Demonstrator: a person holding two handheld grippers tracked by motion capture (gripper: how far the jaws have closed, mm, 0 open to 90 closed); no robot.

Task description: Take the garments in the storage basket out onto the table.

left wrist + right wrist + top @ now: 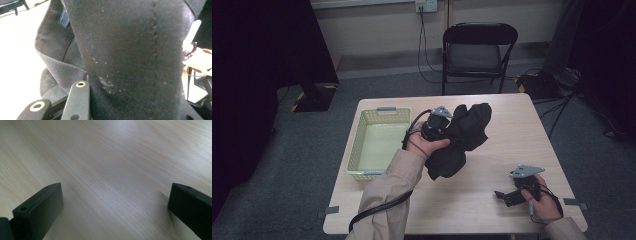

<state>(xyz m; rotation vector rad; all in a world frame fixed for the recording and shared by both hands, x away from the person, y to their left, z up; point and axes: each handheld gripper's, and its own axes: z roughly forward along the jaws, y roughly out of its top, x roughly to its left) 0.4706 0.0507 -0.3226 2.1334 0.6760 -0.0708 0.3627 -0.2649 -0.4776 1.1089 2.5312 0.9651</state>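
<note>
A black garment hangs bunched over the middle of the wooden table, with my left gripper shut on it. In the left gripper view the dark cloth drapes between the jaws; one black finger shows at its left and the other is hidden under the fabric. My right gripper rests low near the table's front right corner. In the right gripper view it stands open, jaws wide apart over bare wood, nothing between them.
A pale green plastic basket with nothing in it sits at the table's left side, just left of the garment. Beyond the far edge stands a black folding chair. Cables lie on the floor at the right.
</note>
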